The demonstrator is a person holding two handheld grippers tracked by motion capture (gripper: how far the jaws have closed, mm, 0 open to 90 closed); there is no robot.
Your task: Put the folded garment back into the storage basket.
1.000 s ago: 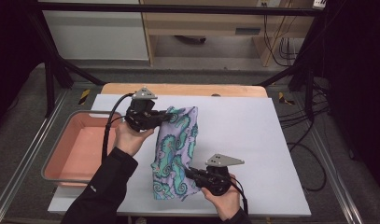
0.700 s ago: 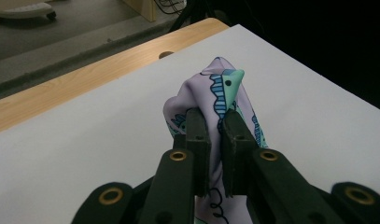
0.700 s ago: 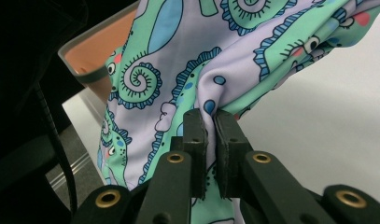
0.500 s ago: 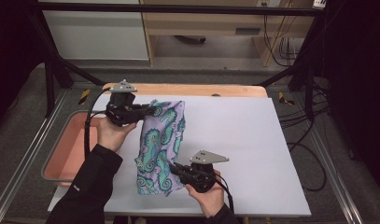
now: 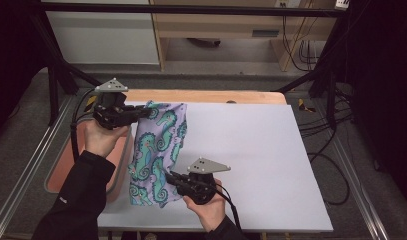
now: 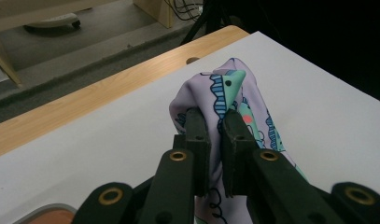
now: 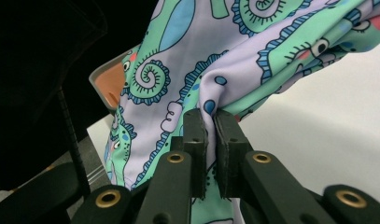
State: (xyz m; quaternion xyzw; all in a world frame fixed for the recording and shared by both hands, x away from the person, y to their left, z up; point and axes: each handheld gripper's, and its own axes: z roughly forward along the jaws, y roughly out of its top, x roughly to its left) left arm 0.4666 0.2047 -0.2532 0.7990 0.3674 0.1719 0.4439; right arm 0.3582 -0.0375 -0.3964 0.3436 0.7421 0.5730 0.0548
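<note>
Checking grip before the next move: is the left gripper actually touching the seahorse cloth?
Touching. The left gripper view shows the left gripper with both jaws closed on a bunched fold of the seahorse cloth, fabric squeezed between them.

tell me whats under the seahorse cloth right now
The seahorse cloth, pinched by the left gripper and right gripper, hangs over the white table edge and partly over the pink tray. Whatever lies directly beneath its folds is covered.
</note>
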